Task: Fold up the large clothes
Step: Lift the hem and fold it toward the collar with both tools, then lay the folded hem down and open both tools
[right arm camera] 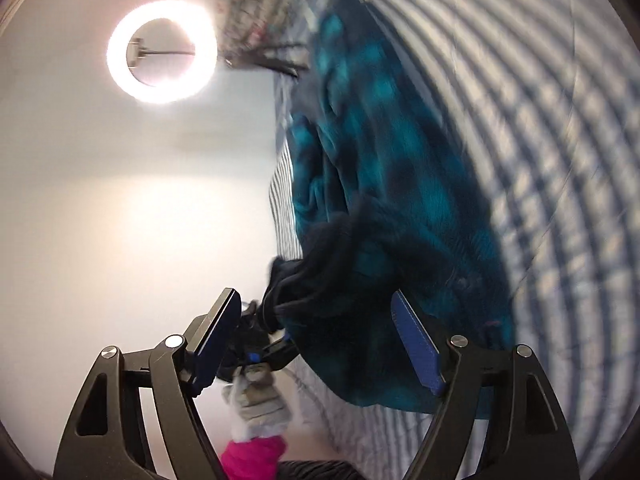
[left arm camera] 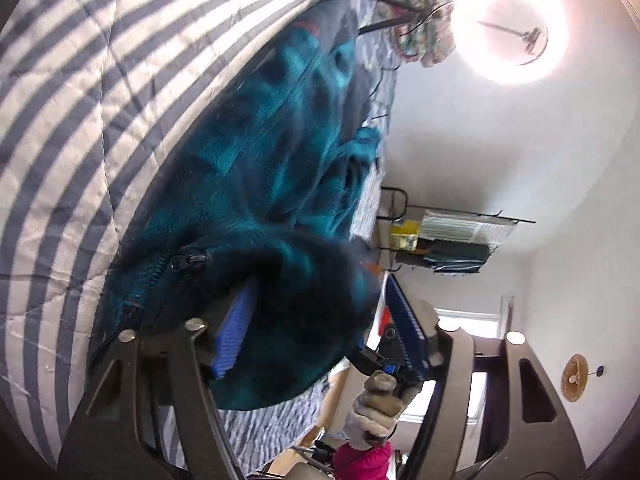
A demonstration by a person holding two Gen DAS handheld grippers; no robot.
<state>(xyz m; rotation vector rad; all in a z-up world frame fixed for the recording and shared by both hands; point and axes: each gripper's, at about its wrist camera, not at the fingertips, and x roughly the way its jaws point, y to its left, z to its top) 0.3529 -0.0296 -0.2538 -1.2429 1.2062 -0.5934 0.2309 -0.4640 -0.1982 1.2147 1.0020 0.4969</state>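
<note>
A teal and dark blue fleece jacket with a zipper lies bunched on the striped bedding. My left gripper stands wide open. A dark fold of the fleece sits between its blue pads, and the far pad is clear of the cloth. In the right wrist view the jacket is blurred, and my right gripper is also open around a dark hem, with the pads not pressing it. Each view shows the other gripper held in a gloved hand.
A bright ring light on a stand glares beside the bed. A floral quilt lies at the bed's far end. A wire rack with books stands by the white wall, and a window is beyond it. A pink sleeve is close.
</note>
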